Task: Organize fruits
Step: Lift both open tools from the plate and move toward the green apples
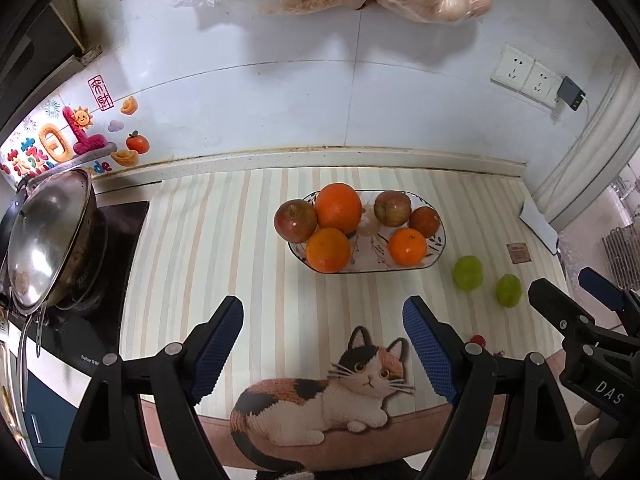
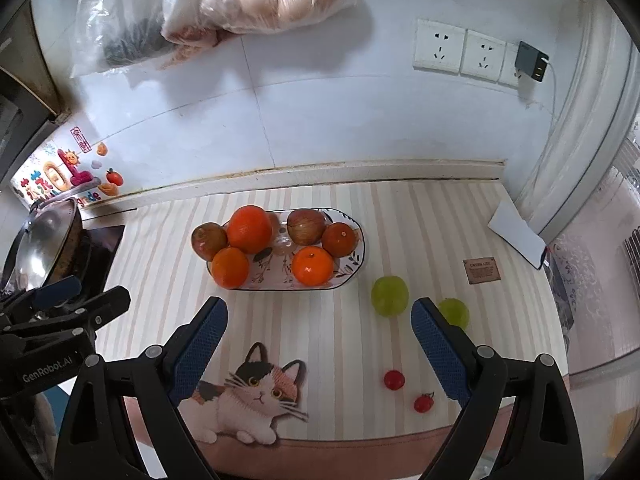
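Fruit plate loaded, four stragglers out on the mat

The oval plate (image 2: pixel 352 266) holds three oranges, two apples and a darker tangerine, sitting mid-mat; two green fruits (image 2: pixel 389 295) lie just right of it, and two cherry tomatoes (image 2: pixel 394 379) sit nearer the front edge (by the cat print). Left gripper (image 1: pixel 322 346) and right gripper (image 2: pixel 318 350) both hover with jaws spread wide, nothing between them. A wok (image 1: pixel 48 240) sits far left.

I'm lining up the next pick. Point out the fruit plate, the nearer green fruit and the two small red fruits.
fruit plate (image 2: pixel 352 270): right wrist view, bare front rim.
nearer green fruit (image 2: pixel 456 312): right wrist view, visible top.
left small red fruit (image 2: pixel 394 379): right wrist view, centre.
right small red fruit (image 2: pixel 422 403): right wrist view, centre.
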